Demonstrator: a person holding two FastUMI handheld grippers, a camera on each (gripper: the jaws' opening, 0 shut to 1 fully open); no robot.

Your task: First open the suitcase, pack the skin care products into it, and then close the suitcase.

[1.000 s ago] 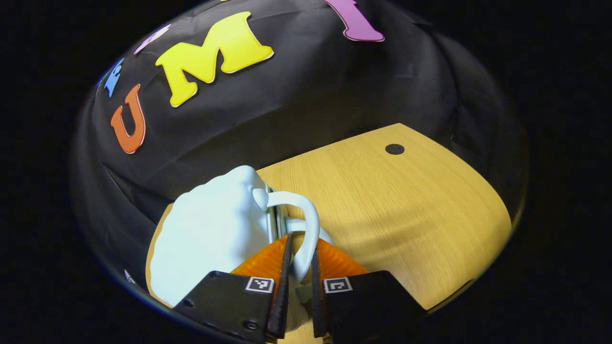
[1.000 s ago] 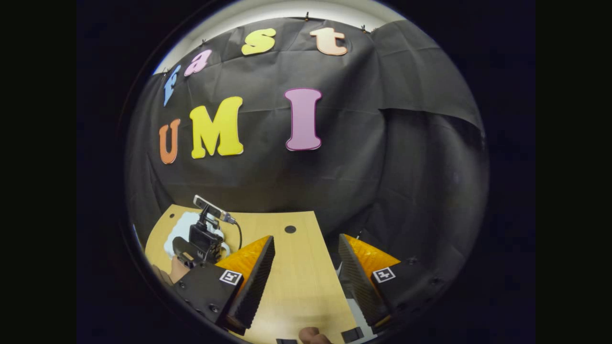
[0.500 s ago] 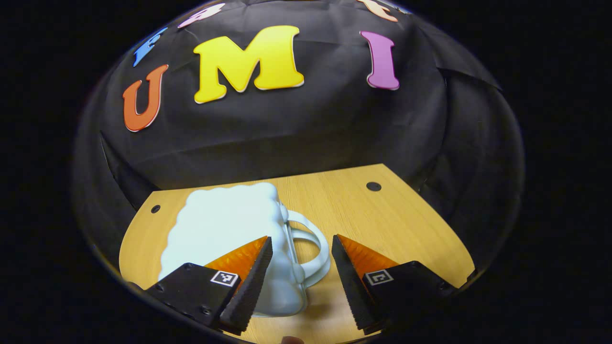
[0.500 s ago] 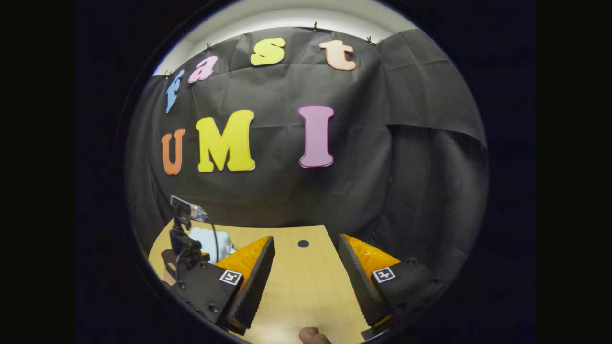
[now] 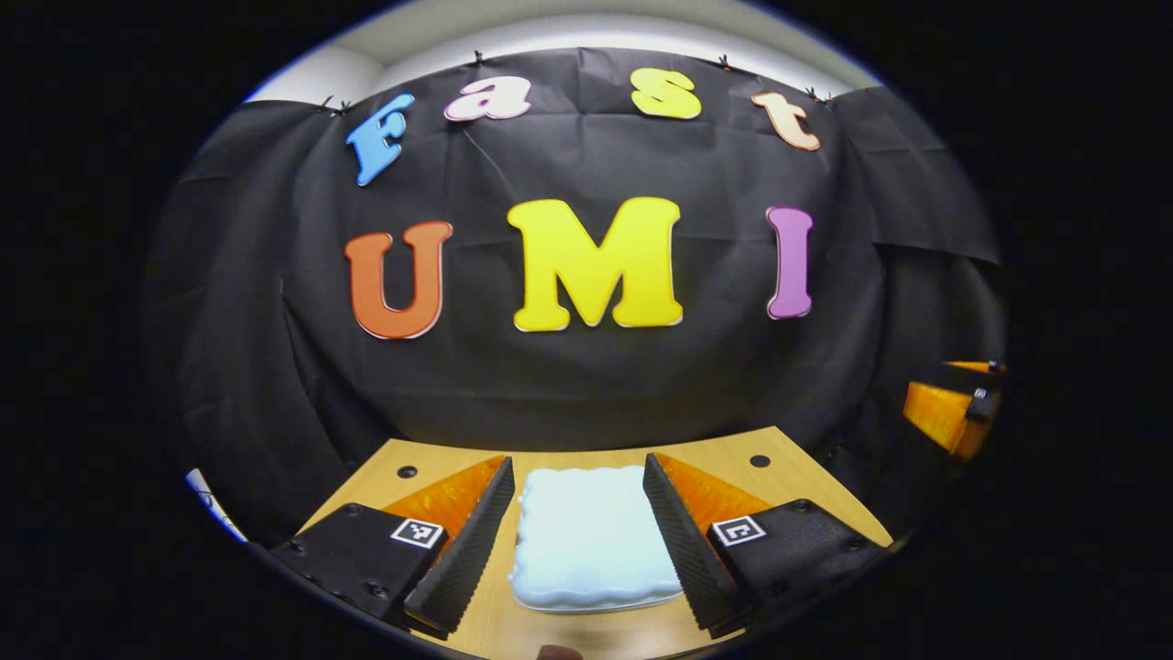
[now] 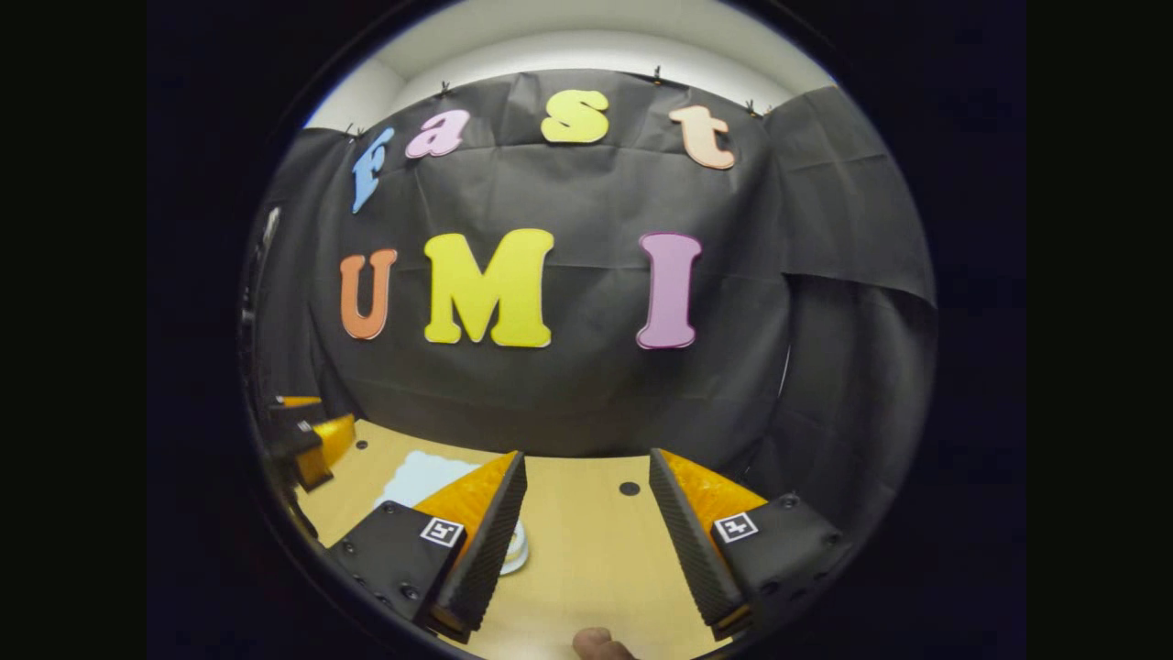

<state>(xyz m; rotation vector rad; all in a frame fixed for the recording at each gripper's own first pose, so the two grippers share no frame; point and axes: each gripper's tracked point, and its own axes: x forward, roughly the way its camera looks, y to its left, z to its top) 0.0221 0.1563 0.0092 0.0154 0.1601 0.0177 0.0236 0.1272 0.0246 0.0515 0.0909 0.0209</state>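
Observation:
A pale blue suitcase [image 5: 586,536] with a wavy outline lies flat on the wooden table [image 5: 788,472], lid down. My left gripper [image 5: 576,461] is open and hangs above and short of the case, which shows between its two fingers without touching them. In the right gripper view the suitcase [image 6: 417,477] lies to the left, partly behind a finger. My right gripper [image 6: 586,456] is open over bare table [image 6: 586,550], holding nothing. Each gripper appears at the edge of the other's view: the left gripper [image 6: 307,440] at far left, the right gripper [image 5: 948,403] at far right.
The black cloth wall closes the back and sides of the table. Small round holes [image 5: 760,460] [image 6: 629,489] mark the tabletop near its far edge. A fingertip [image 6: 600,643] of the holding hand peeks in at the bottom.
My left gripper has opened off the suitcase handle and drawn back and up; the case now lies flat ahead. The right gripper stayed open and shifted slightly, bringing the case into its left side.

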